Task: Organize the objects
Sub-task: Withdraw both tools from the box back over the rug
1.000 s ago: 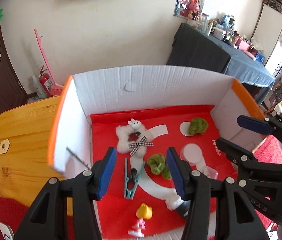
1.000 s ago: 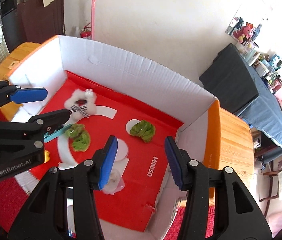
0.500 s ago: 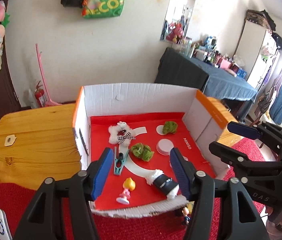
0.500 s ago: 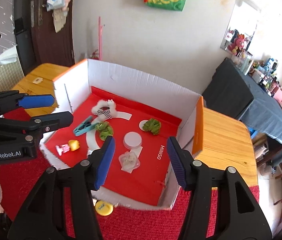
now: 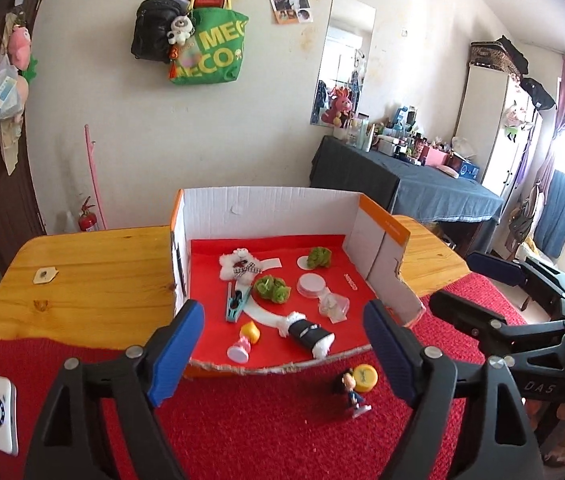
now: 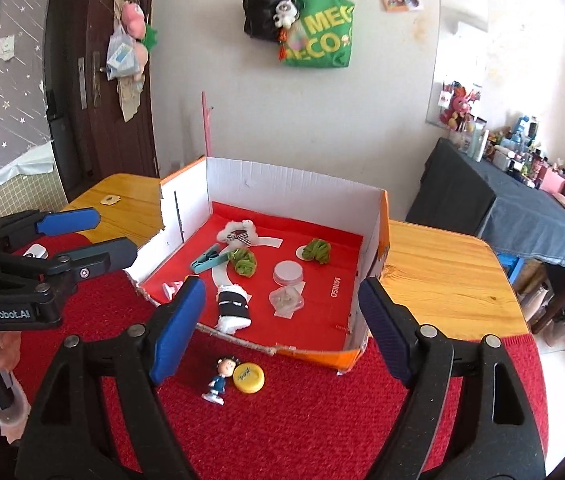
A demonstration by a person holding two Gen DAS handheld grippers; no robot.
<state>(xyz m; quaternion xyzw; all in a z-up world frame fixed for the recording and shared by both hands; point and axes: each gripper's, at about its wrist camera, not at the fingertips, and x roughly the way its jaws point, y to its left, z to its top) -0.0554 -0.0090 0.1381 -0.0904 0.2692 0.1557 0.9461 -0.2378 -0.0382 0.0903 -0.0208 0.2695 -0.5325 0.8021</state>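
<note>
A cut-open cardboard box (image 5: 266,210) (image 6: 290,184) with a red lining stands on the table. In it lie a white fluffy toy with a checked bow (image 5: 240,266), a teal clothes peg (image 5: 235,304), two green pom-poms (image 5: 271,288) (image 5: 319,257), a white round lid (image 5: 310,284), a clear packet (image 5: 333,305), a black-and-white furry piece (image 5: 307,334) and a small yellow-headed figure (image 5: 244,340). On the red mat in front of the box stand a small dark-haired figurine (image 6: 218,380) and a yellow cap (image 6: 247,377). My left gripper (image 5: 282,344) and right gripper (image 6: 278,324) are both open and empty, held above the mat in front of the box.
The wooden table (image 5: 82,268) carries a red mat (image 6: 302,420). A white device (image 5: 0,414) lies on the mat at the left. A small tag (image 5: 44,276) lies on the wood. A dark-covered side table with bottles (image 5: 402,184) stands behind at the right.
Both grippers have pulled back and up away from the box, so the whole box and the mat in front of it now show. Both stay open and empty.
</note>
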